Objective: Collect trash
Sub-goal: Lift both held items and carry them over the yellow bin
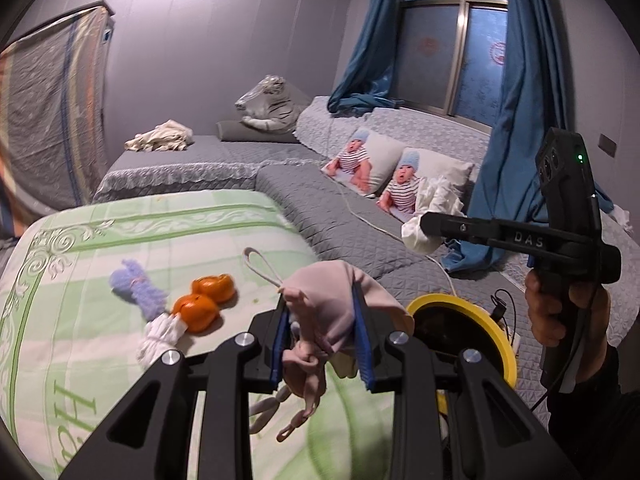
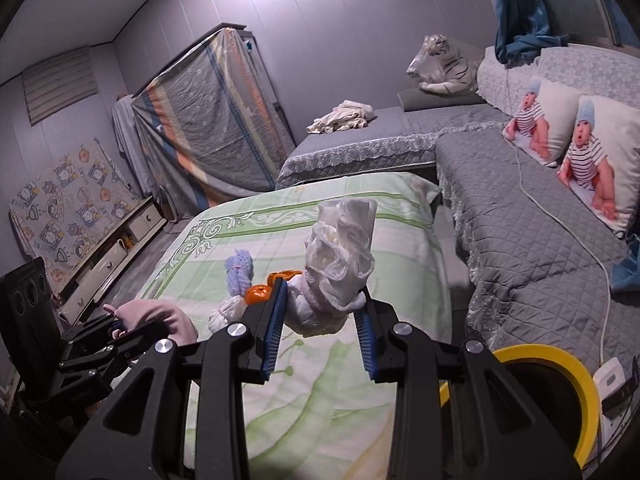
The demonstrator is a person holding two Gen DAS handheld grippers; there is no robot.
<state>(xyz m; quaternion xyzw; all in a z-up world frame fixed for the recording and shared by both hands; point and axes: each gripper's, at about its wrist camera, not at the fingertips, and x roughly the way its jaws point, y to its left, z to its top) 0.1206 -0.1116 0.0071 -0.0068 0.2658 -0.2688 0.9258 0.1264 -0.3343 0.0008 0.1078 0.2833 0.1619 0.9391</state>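
Two tongs hover beside the yellow-rimmed bin [image 2: 576,392]: left tongs [image 1: 324,336] clamp a pink cloth [image 1: 336,292], right tongs [image 2: 322,328] clamp a white crumpled bundle [image 2: 340,256], both above the bin.

Quilted matt grey sofa cover [image 2: 520,216], glossy yellow plastic bin rim [image 2: 560,364], soft pink cloth [image 1: 332,296]

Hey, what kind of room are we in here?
Probably a living room at home: a long grey quilted sofa runs along the wall, with baby-print cushions on it, under a window with blue curtains.
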